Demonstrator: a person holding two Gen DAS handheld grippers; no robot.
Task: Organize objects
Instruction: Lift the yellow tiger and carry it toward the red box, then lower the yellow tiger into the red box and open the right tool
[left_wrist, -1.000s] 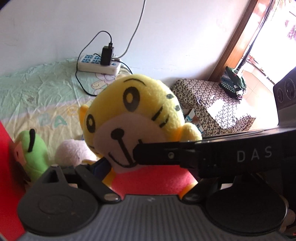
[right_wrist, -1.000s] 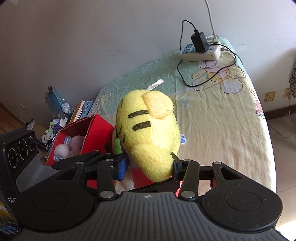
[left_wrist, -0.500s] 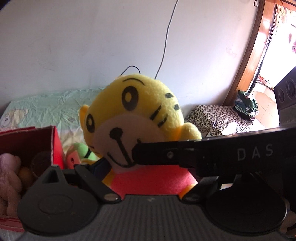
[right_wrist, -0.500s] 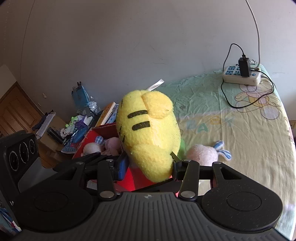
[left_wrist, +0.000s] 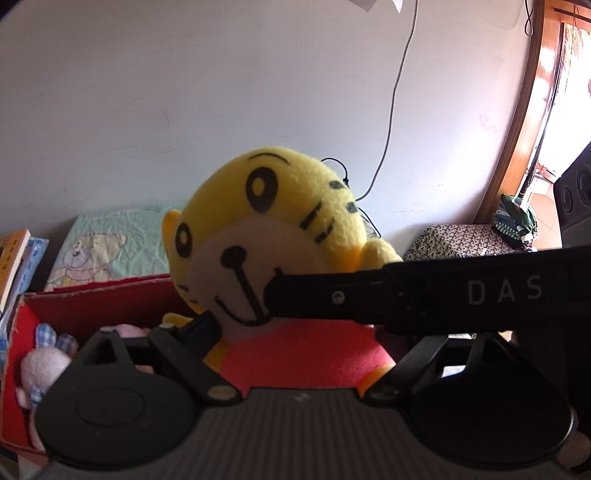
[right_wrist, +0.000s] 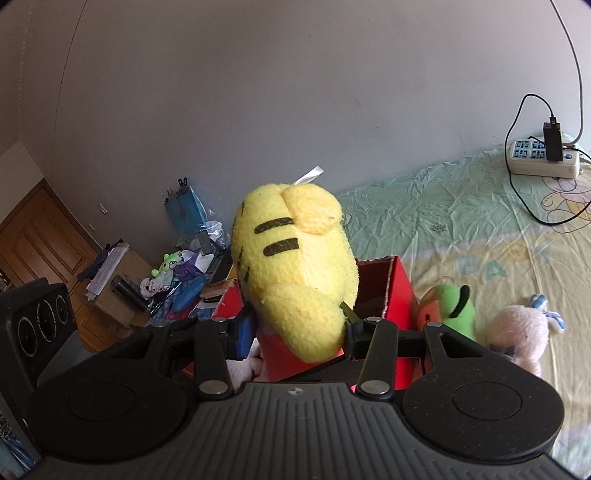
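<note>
Both grippers, left (left_wrist: 295, 332) and right (right_wrist: 299, 332), have fingers closed on the tiger (right_wrist: 295, 266) above the red box (right_wrist: 399, 291).

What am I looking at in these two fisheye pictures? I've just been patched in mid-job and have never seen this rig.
There is no robot arm: a person carries a two-finger gripper in each hand, with a camera on each looking forward along its fingers. The black ribbed shape at the bottom of each picture is the gripper's own body.

The left wrist view shows the left gripper shut on a yellow tiger plush, seen from the front. The black bar marked DAS across it appears to be part of the right gripper.

The right wrist view shows the right gripper clamping the same plush from behind, above a red box that already holds pink soft toys. On the bed lie a green plush, a pink plush and a power strip.
</note>
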